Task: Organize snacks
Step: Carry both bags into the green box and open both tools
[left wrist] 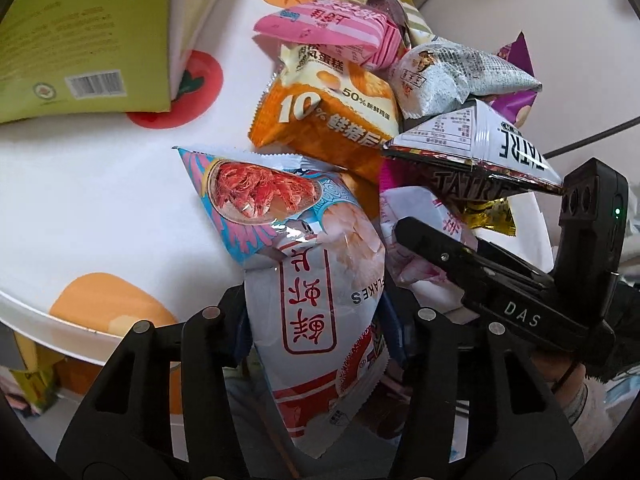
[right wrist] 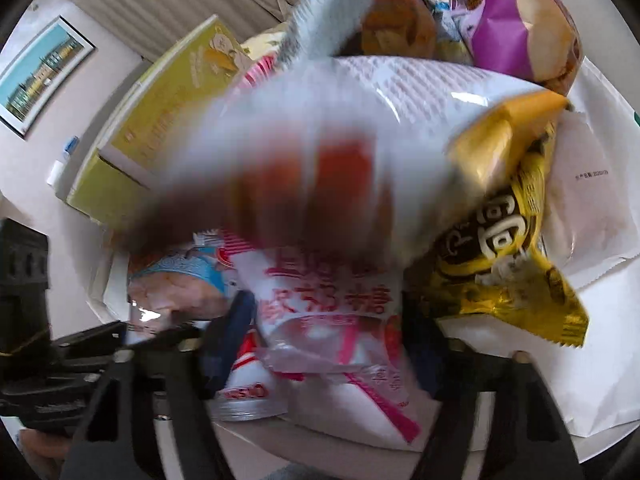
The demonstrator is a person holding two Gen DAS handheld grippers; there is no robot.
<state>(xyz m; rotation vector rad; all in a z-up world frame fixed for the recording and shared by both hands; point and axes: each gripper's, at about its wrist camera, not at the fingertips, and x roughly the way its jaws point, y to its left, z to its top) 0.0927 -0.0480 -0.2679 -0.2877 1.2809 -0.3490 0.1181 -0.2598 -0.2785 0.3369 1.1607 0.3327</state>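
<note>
**Gripping two snack bags at the edge of the heap**

Clamping down on a shrimp chip bag [left wrist: 316, 292], the left tongs [left wrist: 320, 320] are pinching its middle, with the bag standing up between the two arms and its blue top corner leaning over the table [left wrist: 100, 208]. The right tongs [right wrist: 328, 340] are grasping a white bag with pink print [right wrist: 328, 304], which is sitting squarely between their arms; blur is hiding the exact contact, so that hold is my reading.

Both bags are looking light, puffy and slick, the sort that crumple and slide. Taking them across the flat body near a sealed edge seems safest, and gently, since the chips inside are likely brittle.

Behind them the remaining pile is resting on the table: an orange cake packet [left wrist: 328, 120], a pink packet [left wrist: 332, 28], and a gold wrapper [right wrist: 504, 256] touching the white bag's right side. A green box [left wrist: 80, 40] is standing well apart.
</note>
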